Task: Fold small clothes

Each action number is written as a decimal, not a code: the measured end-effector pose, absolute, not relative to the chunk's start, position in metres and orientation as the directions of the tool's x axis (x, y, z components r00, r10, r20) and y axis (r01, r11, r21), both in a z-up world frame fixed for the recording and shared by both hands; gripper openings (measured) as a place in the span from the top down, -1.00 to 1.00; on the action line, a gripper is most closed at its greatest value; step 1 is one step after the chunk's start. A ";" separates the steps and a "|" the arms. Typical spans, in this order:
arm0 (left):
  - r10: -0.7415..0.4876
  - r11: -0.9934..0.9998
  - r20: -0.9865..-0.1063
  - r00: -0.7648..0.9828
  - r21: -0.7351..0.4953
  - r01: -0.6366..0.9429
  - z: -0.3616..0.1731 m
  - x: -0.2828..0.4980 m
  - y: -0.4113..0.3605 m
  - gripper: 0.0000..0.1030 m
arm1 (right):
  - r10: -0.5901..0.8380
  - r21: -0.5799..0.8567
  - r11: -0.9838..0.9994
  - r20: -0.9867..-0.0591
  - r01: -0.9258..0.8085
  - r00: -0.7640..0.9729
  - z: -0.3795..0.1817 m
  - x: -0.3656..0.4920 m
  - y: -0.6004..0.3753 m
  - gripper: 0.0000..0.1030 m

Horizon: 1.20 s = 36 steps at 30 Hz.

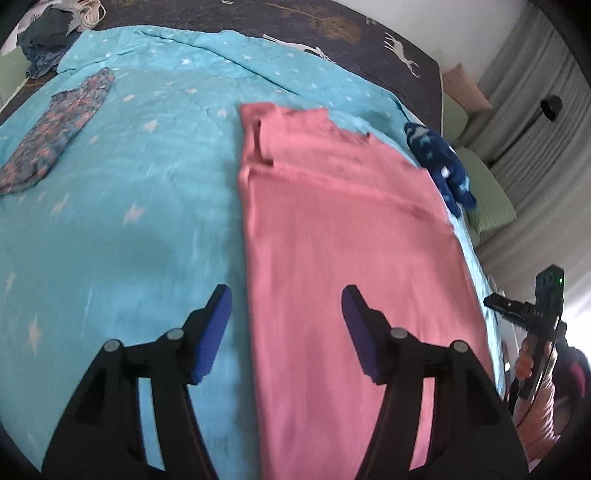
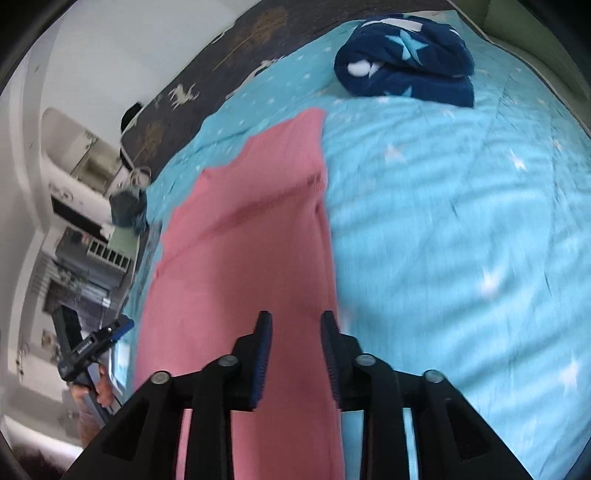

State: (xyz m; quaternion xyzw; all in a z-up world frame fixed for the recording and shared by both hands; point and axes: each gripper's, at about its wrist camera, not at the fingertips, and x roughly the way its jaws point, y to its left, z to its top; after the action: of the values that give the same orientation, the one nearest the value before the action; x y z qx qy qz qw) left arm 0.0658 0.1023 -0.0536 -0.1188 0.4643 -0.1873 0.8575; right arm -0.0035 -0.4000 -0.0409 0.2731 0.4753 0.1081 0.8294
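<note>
A pink garment [image 1: 332, 236] lies flat on the turquoise star-print bedspread [image 1: 122, 229], folded into a long strip. My left gripper [image 1: 286, 299] is open and empty, hovering over the garment's near left edge. In the right wrist view the same pink garment [image 2: 240, 251] runs away from me. My right gripper [image 2: 295, 325] is open with a narrower gap and empty, above the garment's right edge. The right gripper also shows at the right of the left wrist view [image 1: 532, 314], and the left gripper at the left of the right wrist view [image 2: 92, 347].
A folded floral garment [image 1: 55, 129] lies at the far left of the bed. A dark blue star-print bundle [image 2: 406, 59] sits at the far right. A dark clothes pile [image 1: 48, 37] lies at the back left. A dark deer-print blanket [image 1: 332, 26] covers the bed's far end.
</note>
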 end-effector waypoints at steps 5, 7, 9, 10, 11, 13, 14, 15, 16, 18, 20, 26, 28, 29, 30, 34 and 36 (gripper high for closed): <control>-0.384 0.922 -0.774 0.503 -0.350 0.165 -0.067 0.027 0.114 -0.22 | 0.402 0.485 0.874 -0.759 0.032 0.512 -0.036 -0.055 -0.385 0.07; -0.391 0.919 -0.779 0.490 -0.357 0.166 -0.071 0.018 0.114 -0.22 | 0.403 0.485 0.874 -0.762 0.035 0.507 -0.040 -0.067 -0.385 0.02; -0.391 0.920 -0.787 0.478 -0.348 0.179 -0.074 0.004 0.113 -0.22 | 0.401 0.487 0.872 -0.765 0.046 0.504 -0.043 -0.076 -0.388 0.02; -0.387 0.922 -0.789 0.477 -0.342 0.181 -0.076 -0.001 0.113 -0.22 | 0.401 0.490 0.870 -0.766 0.053 0.503 -0.045 -0.079 -0.389 0.01; -0.377 0.926 -0.793 0.478 -0.331 0.181 -0.077 -0.007 0.112 -0.22 | 0.401 0.495 0.866 -0.767 0.065 0.501 -0.047 -0.088 -0.393 0.01; -0.366 0.931 -0.795 0.483 -0.314 0.189 -0.075 -0.018 0.112 -0.22 | 0.406 0.506 0.859 -0.765 0.077 0.500 -0.050 -0.089 -0.394 0.01; -0.367 0.930 -0.795 0.482 -0.311 0.195 -0.075 -0.023 0.112 -0.22 | 0.411 0.514 0.854 -0.762 0.080 0.501 -0.051 -0.097 -0.396 0.00; -0.371 0.928 -0.797 0.477 -0.312 0.202 -0.075 -0.029 0.112 -0.22 | 0.415 0.518 0.851 -0.759 0.081 0.502 -0.051 -0.102 -0.398 0.00; -0.374 0.927 -0.798 0.473 -0.312 0.206 -0.075 -0.033 0.112 -0.22 | 0.418 0.523 0.849 -0.757 0.080 0.502 -0.052 -0.110 -0.400 -0.02; -0.378 0.925 -0.803 0.461 -0.308 0.220 -0.076 -0.044 0.111 -0.22 | 0.432 0.535 0.842 -0.750 0.074 0.500 -0.053 -0.116 -0.401 -0.07; -0.373 0.926 -0.808 0.455 -0.296 0.234 -0.077 -0.053 0.109 -0.22 | 0.448 0.547 0.835 -0.743 0.065 0.497 -0.053 -0.124 -0.400 -0.15; -0.365 0.925 -0.832 0.417 -0.274 0.264 -0.080 -0.077 0.106 -0.22 | 0.492 0.580 0.813 -0.727 0.045 0.478 -0.056 -0.143 -0.394 -0.23; -0.381 0.918 -0.833 0.402 -0.290 0.269 -0.080 -0.081 0.105 -0.22 | 0.503 0.591 0.806 -0.718 0.040 0.481 -0.058 -0.145 -0.392 -0.25; -0.397 0.912 -0.829 0.393 -0.309 0.270 -0.080 -0.082 0.104 -0.22 | 0.510 0.598 0.801 -0.711 0.035 0.483 -0.059 -0.145 -0.392 -0.30; -0.425 0.900 -0.823 0.378 -0.340 0.271 -0.081 -0.082 0.102 -0.22 | 0.515 0.603 0.797 -0.708 0.033 0.483 -0.059 -0.143 -0.391 -0.32; -0.423 0.899 -0.829 0.366 -0.334 0.283 -0.085 -0.081 0.093 -0.05 | 0.552 0.630 0.776 -0.686 0.008 0.474 -0.060 -0.132 -0.386 -0.34; -0.410 0.907 -0.835 0.368 -0.328 0.264 -0.085 -0.079 0.097 0.31 | 0.568 0.637 0.771 -0.684 -0.004 0.457 -0.061 -0.124 -0.382 -0.34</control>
State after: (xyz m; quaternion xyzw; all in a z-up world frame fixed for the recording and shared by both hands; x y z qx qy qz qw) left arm -0.0792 0.0974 -0.0848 -0.0693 0.5237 -0.2045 0.8241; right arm -0.1243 -0.3821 -0.0613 0.2880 0.4897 0.1781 0.8034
